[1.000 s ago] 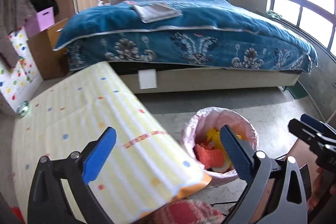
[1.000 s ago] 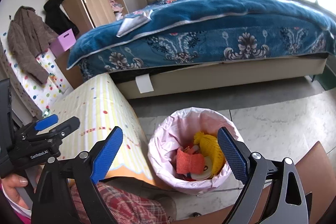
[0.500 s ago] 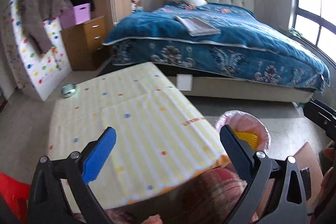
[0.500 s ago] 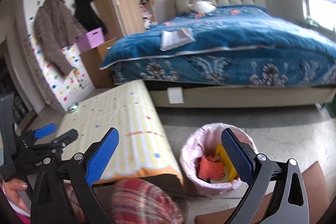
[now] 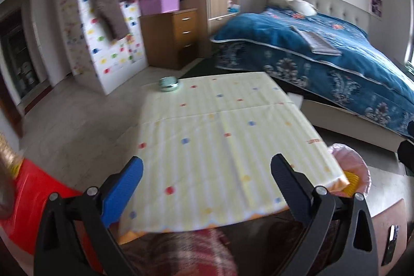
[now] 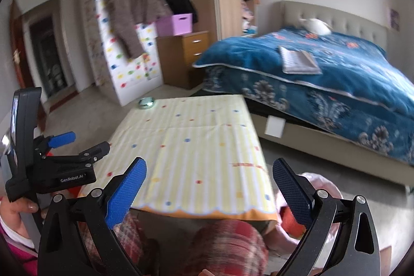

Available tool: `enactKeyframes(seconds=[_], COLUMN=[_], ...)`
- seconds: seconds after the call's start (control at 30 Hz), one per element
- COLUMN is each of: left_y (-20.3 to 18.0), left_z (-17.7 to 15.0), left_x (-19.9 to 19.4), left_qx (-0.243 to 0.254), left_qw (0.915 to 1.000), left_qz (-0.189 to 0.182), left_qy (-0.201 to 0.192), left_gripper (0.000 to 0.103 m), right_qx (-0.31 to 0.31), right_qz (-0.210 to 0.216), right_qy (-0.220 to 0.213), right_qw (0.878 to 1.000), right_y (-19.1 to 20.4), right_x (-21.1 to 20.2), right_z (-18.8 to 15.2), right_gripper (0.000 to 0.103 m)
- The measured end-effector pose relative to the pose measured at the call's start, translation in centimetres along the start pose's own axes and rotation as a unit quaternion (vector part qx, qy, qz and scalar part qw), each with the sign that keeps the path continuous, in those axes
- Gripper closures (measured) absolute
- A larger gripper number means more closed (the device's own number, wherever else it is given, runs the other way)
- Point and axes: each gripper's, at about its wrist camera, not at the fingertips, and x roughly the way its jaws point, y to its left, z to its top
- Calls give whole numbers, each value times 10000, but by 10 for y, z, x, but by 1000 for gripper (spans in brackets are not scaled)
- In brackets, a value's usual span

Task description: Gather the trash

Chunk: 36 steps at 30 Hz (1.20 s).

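Left wrist view: left gripper (image 5: 206,177) has its jaws spread wide, nothing between them, hovering over the near edge of the low table (image 5: 222,136) with a yellow striped, dotted cloth. Right gripper (image 6: 209,180) is likewise spread wide and empty, at the same near edge; the left gripper is also visible in the right wrist view at near left, held in the person's hand (image 6: 15,208).

Only candidate trash on the table is a small pale-green round item (image 5: 168,83) at the far left corner, right on the table edge, well apart from both grippers. Too blurred to tell whether it is a tin, a lid or a tape roll. Judgement: looks light and rigid, low and round, possibly smooth, so it could slide or get nudged off the corner. Best hold is probably across its width, fingers low on opposite sides, approached from above.

Trash bin (image 5: 358,167) with a pink liner stands on the floor at the near right corner of the table, half hidden by the tabletop. It holds something yellow (image 5: 352,179) and something orange (image 6: 291,221). Those look soft and light. Liner is thin film, likely floppy and easy to tear, so pinch the rim fold if lifting it.

Motion blur is heavy in both views. Person's plaid-clad knees (image 6: 227,247) sit under the near table edge.
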Motion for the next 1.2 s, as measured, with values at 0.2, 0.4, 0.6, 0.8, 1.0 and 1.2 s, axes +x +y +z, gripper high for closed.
enactKeyframes(seconds=[0.2,0.4,0.6,0.8,1.0,1.2], left_y=[33,47,47,42,40,38], left_z=[-12,-14,-12,-12,-13,-14], left_x=[-9,-14,-13,-10,-7,-6], left_qx=[-278,-406,-403,-363,-340,-348], left_qw=[9994,9989,9990,9992,9992,9992], left_qz=[196,224,196,181,172,171], left_qy=[42,1,3,52,77,85], left_gripper=[7,7,7,7,7,7], right_qx=[-463,-563,-589,-563,-546,-542], right_qz=[139,160,156,171,191,195], right_qy=[4,5,27,71,93,100], right_qw=[9988,9983,9981,9982,9983,9983], right_y=[43,64,73,65,57,54], right_x=[7,11,12,13,14,14], right_z=[3,7,9,8,7,6], right_gripper=[6,6,6,6,6,6])
